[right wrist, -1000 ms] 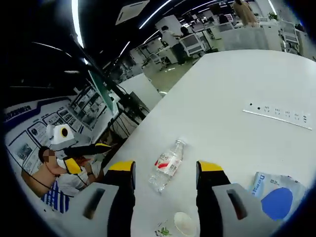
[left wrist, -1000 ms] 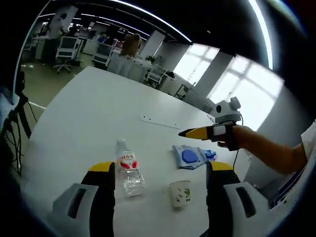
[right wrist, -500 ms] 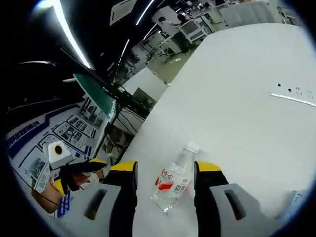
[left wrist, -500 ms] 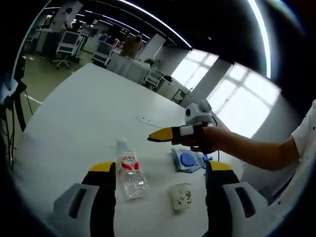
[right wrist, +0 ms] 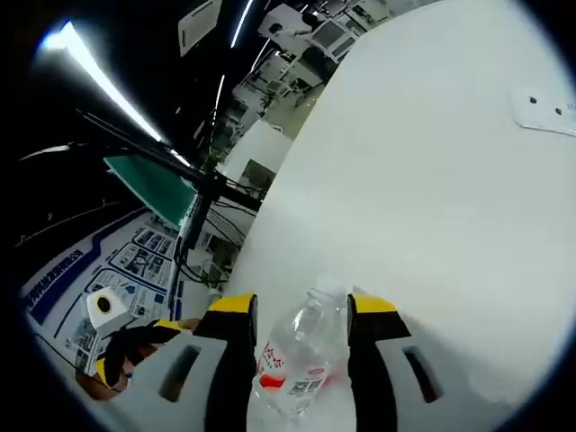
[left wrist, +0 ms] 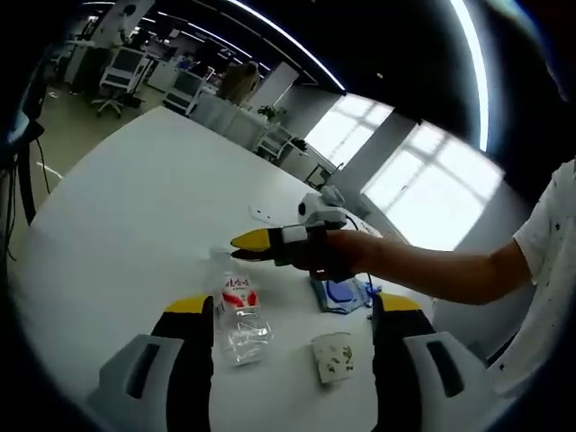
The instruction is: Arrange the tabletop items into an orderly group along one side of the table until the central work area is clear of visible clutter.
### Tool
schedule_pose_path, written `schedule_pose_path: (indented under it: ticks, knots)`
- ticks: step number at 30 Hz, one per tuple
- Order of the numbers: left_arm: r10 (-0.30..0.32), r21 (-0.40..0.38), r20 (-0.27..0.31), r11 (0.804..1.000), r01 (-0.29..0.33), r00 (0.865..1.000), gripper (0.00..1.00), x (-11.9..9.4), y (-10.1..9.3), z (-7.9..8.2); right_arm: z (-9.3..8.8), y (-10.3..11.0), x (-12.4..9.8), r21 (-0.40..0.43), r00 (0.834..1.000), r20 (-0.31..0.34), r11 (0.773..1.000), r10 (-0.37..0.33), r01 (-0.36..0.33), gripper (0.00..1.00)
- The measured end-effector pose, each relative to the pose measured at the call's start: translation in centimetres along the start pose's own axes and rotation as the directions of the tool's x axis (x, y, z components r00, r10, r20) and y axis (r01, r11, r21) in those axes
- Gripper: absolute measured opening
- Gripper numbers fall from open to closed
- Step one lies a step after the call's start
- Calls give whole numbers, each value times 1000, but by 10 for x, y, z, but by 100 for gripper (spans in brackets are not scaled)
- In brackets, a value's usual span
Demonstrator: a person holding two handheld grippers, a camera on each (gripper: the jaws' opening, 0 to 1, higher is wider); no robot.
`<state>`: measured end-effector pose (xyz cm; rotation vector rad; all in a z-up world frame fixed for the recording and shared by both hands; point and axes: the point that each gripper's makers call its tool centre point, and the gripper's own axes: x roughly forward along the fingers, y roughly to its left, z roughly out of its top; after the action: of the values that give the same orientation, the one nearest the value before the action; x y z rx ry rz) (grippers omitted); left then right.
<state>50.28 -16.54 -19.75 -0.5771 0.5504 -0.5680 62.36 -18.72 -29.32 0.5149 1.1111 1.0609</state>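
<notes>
**Right gripper closes in on the water bottle**

A broad white bench (left wrist: 135, 207) runs through an open-plan office with desks, rolling chairs, strip lights overhead and bright windows on the far wall. A long white power strip (right wrist: 544, 112) lies flat on the bench, well beyond the items.

Since half a second ago the right gripper (right wrist: 301, 310) has moved forward over the clear plastic water bottle (right wrist: 297, 364), which now looms larger between its fingers, capped end pointing away from the camera. The fingers stand apart, one on each side of the bottle's neck, not yet pressing it. In the left gripper view the right gripper (left wrist: 245, 247) has travelled further left than before and now hangs just above the bottle's cap, held by a person's hand (left wrist: 337, 256) and bare forearm.

The bottle (left wrist: 238, 310) lies on its side with a red-and-white label, partly between the fingers of the left gripper (left wrist: 292, 310), which stand wide apart and grip nothing. A white paper cup (left wrist: 335, 357) with a green leaf print stands upright just beside the bottle. A blue-and-white pouch (left wrist: 342, 292) lies flat beyond the cup, partly hidden by the person's hand. In the right gripper view the left gripper (right wrist: 135, 346) shows at the lower left edge.
</notes>
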Motion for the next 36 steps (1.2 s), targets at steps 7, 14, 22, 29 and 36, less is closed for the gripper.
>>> schedule_pose_path:
  ticks: [7, 14, 22, 29, 36]
  knots:
    - [-25, -8, -2, 1000, 25, 1000, 72, 7, 3, -2, -2, -4, 13, 53, 999, -2, 997, 48, -47, 35]
    - [-25, -16, -7, 1000, 24, 1000, 72, 8, 9, -5, 2, -12, 22, 85, 998, 8, 994, 69, -69, 33]
    - [-20, -23, -14, 1000, 20, 1000, 72, 10, 16, -8, 4, -18, 32, 86, 996, 0, 992, 89, -88, 27]
    - [-18, -22, -29, 1000, 18, 999, 71, 14, 20, -12, 2, -16, 33, 84, 996, 6, 993, 85, -85, 22]
    - [-22, -15, -47, 1000, 21, 999, 70, 17, 24, -16, 5, -5, 28, 37, 995, 22, 995, 97, -97, 21]
